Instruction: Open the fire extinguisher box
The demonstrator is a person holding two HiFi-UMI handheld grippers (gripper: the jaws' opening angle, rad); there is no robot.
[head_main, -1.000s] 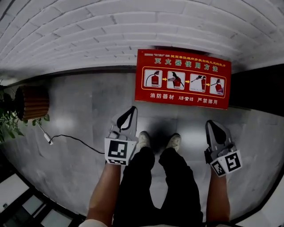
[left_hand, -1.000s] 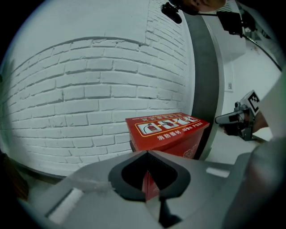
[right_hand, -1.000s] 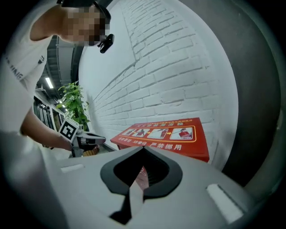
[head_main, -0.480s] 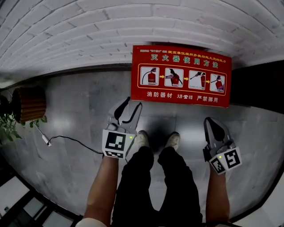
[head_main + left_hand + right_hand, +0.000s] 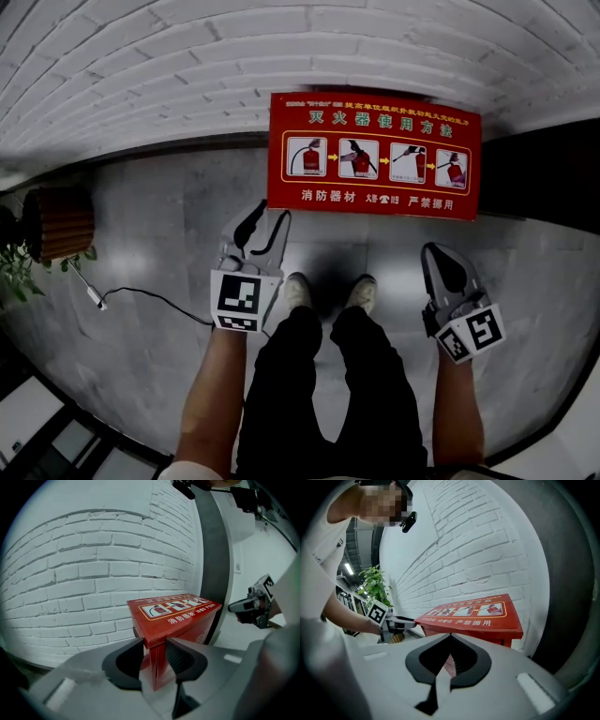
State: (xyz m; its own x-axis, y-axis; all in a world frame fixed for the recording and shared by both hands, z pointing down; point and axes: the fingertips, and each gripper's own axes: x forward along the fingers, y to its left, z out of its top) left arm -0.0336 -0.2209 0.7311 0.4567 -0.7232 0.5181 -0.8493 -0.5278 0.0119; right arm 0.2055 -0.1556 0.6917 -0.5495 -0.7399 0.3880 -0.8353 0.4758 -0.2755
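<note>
- While the red box (image 5: 373,155) stands on the floor against the white brick wall (image 5: 187,75), its lid (image 5: 471,610) lies flat and shut, so by my reading the opening itself has not begun.
- The left gripper (image 5: 154,651) has its jaws wide apart. They have just swung open and then eased in a little, and nothing is between them. In the left gripper view the near corner of the box lines up with the gap, but it lies beyond the jaws and is not touched.
- The right gripper (image 5: 450,637) has its jaws closed together on nothing and is held near the front of the box, towards its right end.
- Neither gripper is in contact with the box, and both sit just short of its front edge.
- What seems left is everything that matters: reach the front edge of the lid, catch it, and lift it up and back. I cannot make out a handle or latch on it.
</note>
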